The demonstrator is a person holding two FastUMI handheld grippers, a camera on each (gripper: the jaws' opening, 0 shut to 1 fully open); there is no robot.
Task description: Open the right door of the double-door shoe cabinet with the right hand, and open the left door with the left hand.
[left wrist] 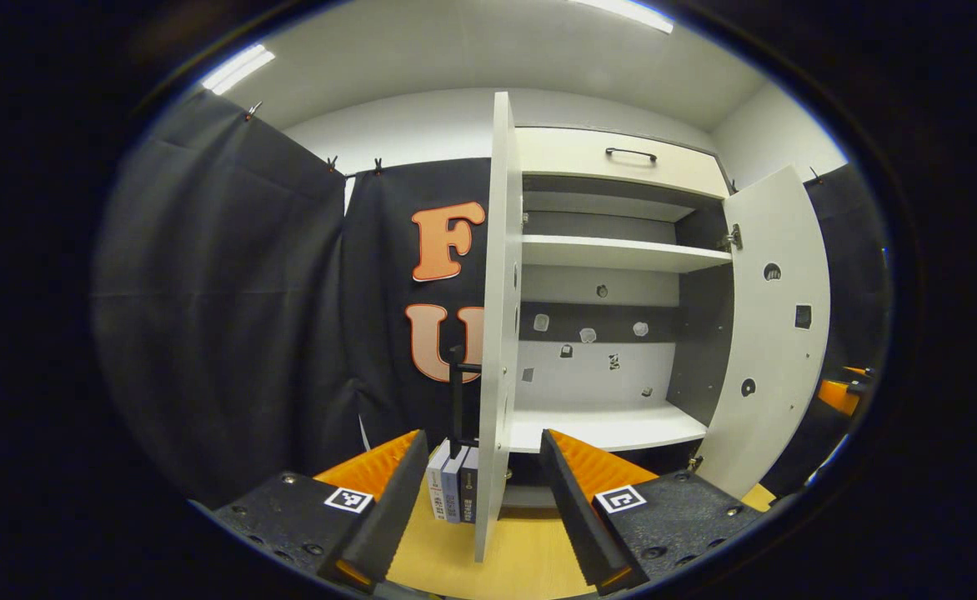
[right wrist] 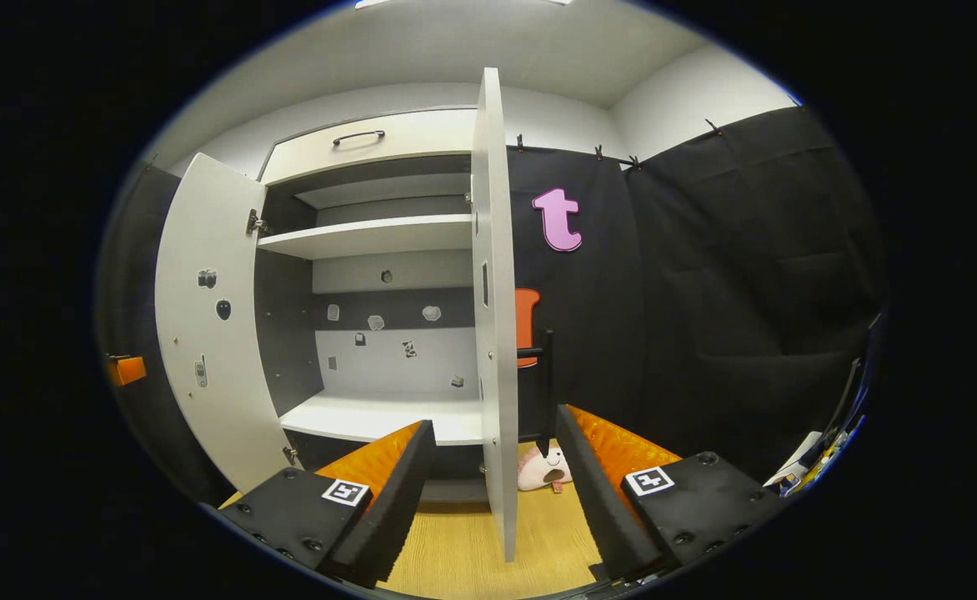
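Note:
The white shoe cabinet (left wrist: pixel 613 254) stands with both doors swung wide, showing bare shelves. In the left gripper view the left door (left wrist: pixel 498 317) is edge-on, its black handle (left wrist: pixel 456 392) on the outer side. My left gripper (left wrist: pixel 484 442) is open, and the door's edge stands between its spread fingers without touching them. The right door (left wrist: pixel 776 333) hangs open at the right. In the right gripper view the right door (right wrist: pixel 493 317) is edge-on with its handle (right wrist: pixel 545 383) to the right. My right gripper (right wrist: pixel 495 425) is open astride that edge. The left door (right wrist: pixel 205 333) hangs open at the left.
A drawer (left wrist: pixel 613 158) with a dark handle tops the cabinet. Small boxes (left wrist: pixel 453 492) stand on the wooden floor (left wrist: pixel 530 558) behind the left door. A pink slipper (right wrist: pixel 543 471) lies behind the right door. Black cloth walls close in both sides.

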